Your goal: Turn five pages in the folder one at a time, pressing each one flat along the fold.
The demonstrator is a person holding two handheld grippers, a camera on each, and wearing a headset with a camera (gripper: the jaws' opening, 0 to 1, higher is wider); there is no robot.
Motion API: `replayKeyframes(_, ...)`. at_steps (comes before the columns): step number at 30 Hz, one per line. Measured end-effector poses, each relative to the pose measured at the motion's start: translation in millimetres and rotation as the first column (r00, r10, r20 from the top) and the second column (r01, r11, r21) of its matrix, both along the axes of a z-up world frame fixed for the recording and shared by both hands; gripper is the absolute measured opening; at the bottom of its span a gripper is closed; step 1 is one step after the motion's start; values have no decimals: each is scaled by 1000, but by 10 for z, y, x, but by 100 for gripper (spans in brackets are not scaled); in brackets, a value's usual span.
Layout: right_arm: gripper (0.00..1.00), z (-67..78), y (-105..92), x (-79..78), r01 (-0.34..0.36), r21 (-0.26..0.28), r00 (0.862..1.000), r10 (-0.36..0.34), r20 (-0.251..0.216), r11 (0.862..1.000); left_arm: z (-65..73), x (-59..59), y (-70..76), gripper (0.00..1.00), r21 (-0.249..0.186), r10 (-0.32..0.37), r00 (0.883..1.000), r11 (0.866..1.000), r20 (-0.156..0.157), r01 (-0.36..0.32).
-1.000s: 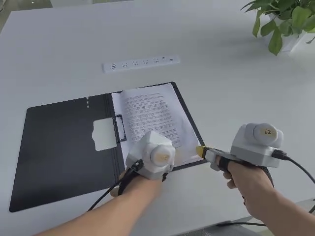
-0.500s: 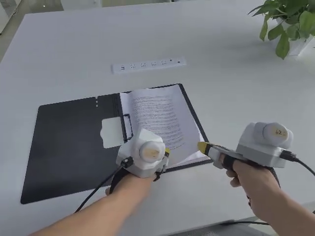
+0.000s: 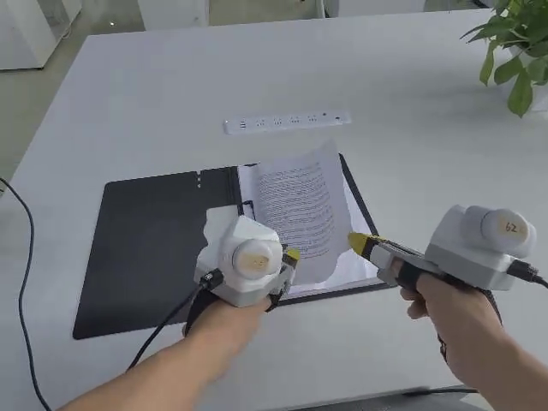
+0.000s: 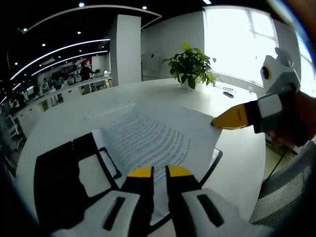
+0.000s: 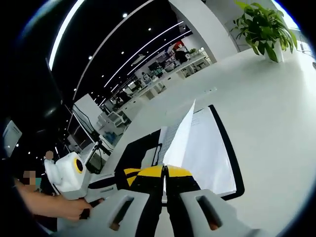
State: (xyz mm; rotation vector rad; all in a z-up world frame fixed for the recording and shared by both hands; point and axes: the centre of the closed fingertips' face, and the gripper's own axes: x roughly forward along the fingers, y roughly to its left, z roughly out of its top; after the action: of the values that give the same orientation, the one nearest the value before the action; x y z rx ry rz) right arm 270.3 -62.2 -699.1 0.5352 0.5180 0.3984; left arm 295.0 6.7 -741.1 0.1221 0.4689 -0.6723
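One page mid-turn, its right edge lifted off the stack.
Nearest, the left gripper (image 3: 290, 257) hovers over the page's near edge, jaws almost closed with nothing visibly between them. The right gripper (image 3: 356, 243) has its jaws closed on the right edge of the page (image 3: 301, 201). Beyond, the folder (image 3: 154, 240) lies open. The turning step looks to be in hand; next, carry the page left across the fold, release it, then press along the fold.

folder (image 3: 145, 248) black | page (image 3: 300, 205) white, dark text lines | claw tips (image 4: 141, 172) yellow | table (image 3: 411, 77) white
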Motion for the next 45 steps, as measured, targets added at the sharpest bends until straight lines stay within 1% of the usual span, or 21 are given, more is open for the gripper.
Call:
replayKeyframes(3, 0, 97, 121, -22, -23, -1, 999, 23, 28, 1000, 122, -31, 67, 8, -25, 13, 1000, 1000, 11, -12)
replayKeyframes(4, 0, 114, 146, -26, -26, 0, 999, 26, 31, 1000, 157, -36, 89, 9, -31, 19, 1000, 999, 15, -18)
replayKeyframes(6, 0, 143, 196, -33, -37, -4, 998, 37, 41, 999, 230, -44, 128, 9, -57, 33, 999, 998, 18, -32)
replayKeyframes(8, 0, 189, 267, -41, -50, 4, 997, 50, 52, 999, 294, -58, 189, 9, -60, 39, 999, 998, 27, -37)
replayKeyframes(10, 0, 216, 329, -45, -63, 2, 996, 63, 60, 998, 349, -76, 254, 9, -65, 44, 998, 997, 34, -42)
replayKeyframes(11, 0, 241, 370, -43, -72, 10, 995, 71, 68, 997, 367, -86, 281, 9, -67, 46, 998, 997, 36, -43)
replayKeyframes(13, 0, 242, 409, -38, -85, 4, 994, 84, 72, 996, 399, -101, 361, 9, -66, 54, 998, 996, 41, -51)
replayKeyframes(16, 0, 277, 497, -24, -107, 14, 991, 105, 87, 994, 446, -128, 490, 9, -62, 66, 997, 996, 51, -62)
replayKeyframes(20, 0, 319, 636, -18, -134, 18, 987, 132, 97, 991, 480, -154, 636, 10, -60, 85, 995, 995, 54, -82)
replayKeyframes(23, 0, 334, 752, -5, -158, 17, 983, 156, 101, 987, 521, -187, 751, 10, -58, 97, 993, 994, 63, -93)
replayKeyframes(32, 0, 402, 1052, 25, -212, 21, 971, 208, 114, 977, 587, -240, 1043, 10, -67, 142, 987, 988, 71, -137)
replayKeyframes(37, 0, 395, 1195, 35, -240, 19, 965, 237, 112, 970, 608, -284, 1184, 10, -76, 163, 984, 985, 72, -157)
replayKeyframes(40, 0, 370, 1285, 37, -254, 18, 962, 250, 105, 967, 619, -293, 1270, 10, -80, 176, 982, 982, 74, -170)
replayKeyframes(42, 0, 330, 1363, 63, -267, 20, 960, 264, 94, 963, 642, -306, 1353, 10, -82, 190, 979, 980, 77, -183)
replayKeyframes(45, 0, 295, 1484, 56, -283, 26, 956, 280, 85, 959, 674, -310, 1458, 10, -89, 206, 975, 976, 81, -199)
